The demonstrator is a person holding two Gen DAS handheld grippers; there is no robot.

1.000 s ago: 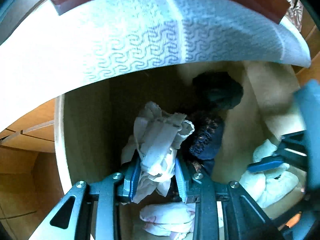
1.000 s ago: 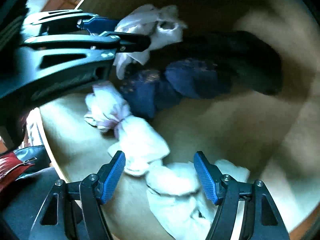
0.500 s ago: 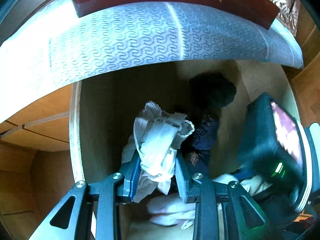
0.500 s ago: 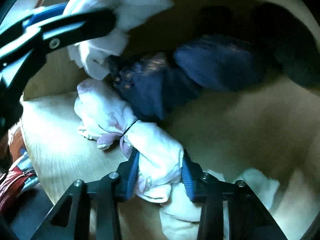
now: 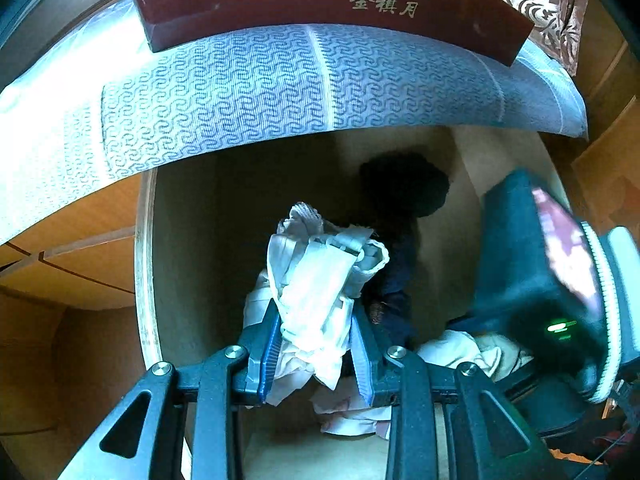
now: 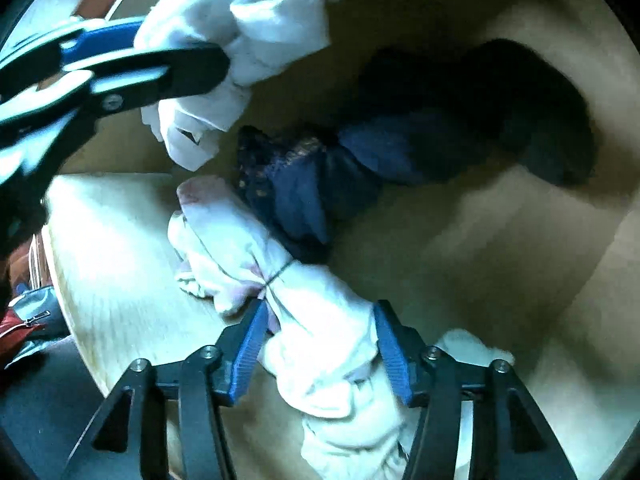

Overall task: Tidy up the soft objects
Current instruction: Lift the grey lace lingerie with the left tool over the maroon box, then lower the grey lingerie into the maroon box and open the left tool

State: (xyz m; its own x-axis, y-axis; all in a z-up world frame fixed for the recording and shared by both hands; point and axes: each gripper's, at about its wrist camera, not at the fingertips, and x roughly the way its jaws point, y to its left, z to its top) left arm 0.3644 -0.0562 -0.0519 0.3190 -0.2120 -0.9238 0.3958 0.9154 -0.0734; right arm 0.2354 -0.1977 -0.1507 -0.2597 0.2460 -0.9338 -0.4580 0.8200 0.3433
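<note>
Inside a light wooden drawer (image 5: 146, 264), my left gripper (image 5: 316, 344) is clamped on a crumpled white cloth bundle (image 5: 316, 280), its blue pads pressing in from both sides. The bundle is held up above the drawer floor, and in the right wrist view it hangs at the upper left (image 6: 240, 40).

Just right of it lies a dark navy garment (image 6: 304, 184) with small gold flecks (the pattern is hard to read in the shadow). Beyond that, toward the back of the drawer, sits a black fuzzy item (image 6: 520, 112), touching the navy piece.

Lower and nearer to me, a white and pale pink bundle (image 6: 256, 264) cinched with a thin dark band rests on the drawer floor, its far end just beside the navy garment. My right gripper (image 6: 320, 352) is clamped on the near end of this bundle. Another white cloth (image 6: 472, 344) peeks out just to the right of that gripper.

Above the drawer opening, a blue-and-white patterned mat (image 5: 280, 84) overhangs the edge, with a dark red box (image 5: 320, 0) lying on it.
</note>
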